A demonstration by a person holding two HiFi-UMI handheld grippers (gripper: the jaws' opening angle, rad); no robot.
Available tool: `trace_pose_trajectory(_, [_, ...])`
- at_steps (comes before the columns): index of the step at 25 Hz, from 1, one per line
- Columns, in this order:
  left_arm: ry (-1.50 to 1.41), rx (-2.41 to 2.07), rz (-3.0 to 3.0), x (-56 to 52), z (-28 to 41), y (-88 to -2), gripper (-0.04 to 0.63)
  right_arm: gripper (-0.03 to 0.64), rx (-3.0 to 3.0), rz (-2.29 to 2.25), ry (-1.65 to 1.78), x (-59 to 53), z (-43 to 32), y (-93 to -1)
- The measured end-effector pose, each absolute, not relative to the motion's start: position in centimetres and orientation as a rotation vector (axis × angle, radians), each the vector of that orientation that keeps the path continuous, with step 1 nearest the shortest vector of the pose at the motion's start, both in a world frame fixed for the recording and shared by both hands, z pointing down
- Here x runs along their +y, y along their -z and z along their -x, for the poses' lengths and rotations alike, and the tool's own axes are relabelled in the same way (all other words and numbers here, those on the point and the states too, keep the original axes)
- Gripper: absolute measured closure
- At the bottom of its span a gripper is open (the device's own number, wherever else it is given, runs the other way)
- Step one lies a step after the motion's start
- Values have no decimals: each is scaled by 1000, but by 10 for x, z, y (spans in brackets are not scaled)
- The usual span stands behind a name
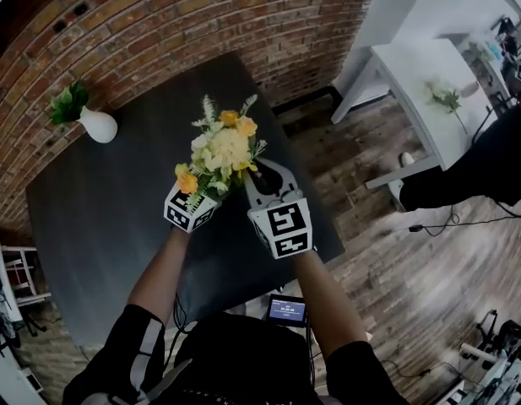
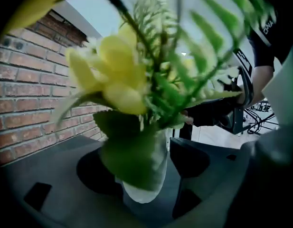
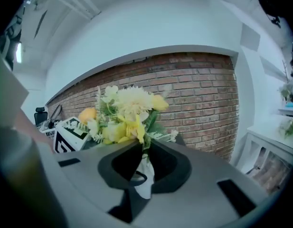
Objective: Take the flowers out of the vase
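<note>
The flowers (image 1: 222, 148) are standing in the vase (image 2: 147, 186), which is resting on the dark surface (image 1: 108, 226) toward its right side, between the two hands. The right hand-held gripper (image 3: 142, 169) is pinching nearly closed on the stems just under the blooms, seemingly right at the vase's mouth. The left hand-held gripper (image 2: 146, 167) is gaping at its widest and straddling the vase's body. Its pads are lying just beside the wall, not clearly pressing on it.

The step in hand, as I judge it, is steadying the vase before the pull. The left jaws should be closing low on the body, clear of the broad leaf hanging in front. The right should then be drawing the stems straight up along the neck. A slanted pull would be risking a tipped vase, and a harder squeeze would be risking crushed stems.

Nothing is hanging over the bouquet, so the way up is open. The surface's right edge is running near the right hand, with wooden floor beyond — the vase should not be dragged that way. Leftward there is room as far as a second vase (image 1: 98, 126) with green leaves, well apart, near the brick wall (image 1: 201, 24). A white table (image 1: 429, 83) is standing well off to the right.
</note>
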State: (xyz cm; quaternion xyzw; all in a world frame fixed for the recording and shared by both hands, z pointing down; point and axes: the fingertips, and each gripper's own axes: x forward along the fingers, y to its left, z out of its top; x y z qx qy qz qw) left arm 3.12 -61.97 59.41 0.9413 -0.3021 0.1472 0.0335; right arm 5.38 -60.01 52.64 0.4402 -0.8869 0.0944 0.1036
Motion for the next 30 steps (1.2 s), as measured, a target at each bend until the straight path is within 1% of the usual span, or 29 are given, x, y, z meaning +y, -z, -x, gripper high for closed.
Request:
trace_pose_trajectory(1, [-452, -936, -2898, -620, -32, -591, 262, 577, -2624, -1301, -278, -600, -53, -525])
trace_pose_trajectory(2, [-451, -944, -2898, -621, -32, -589, 262, 585, -2635, -1298, -298, -599, -53, -524])
trace_pose_trajectory(6, [-464, -961, -2879, -621, -33, -592, 262, 595, -2722, -1273, -421, -599, -55, -515])
trace_pose_trajectory(11, [-478, -958, -2846, -618, -29, -605, 262, 595, -2805, -1243, -490, -599, -60, -499])
trace_pose_trajectory(30, [-461, -999, -2830, -613, -28, -590, 262, 595, -3024, -1173, -373, -602, -56, -399])
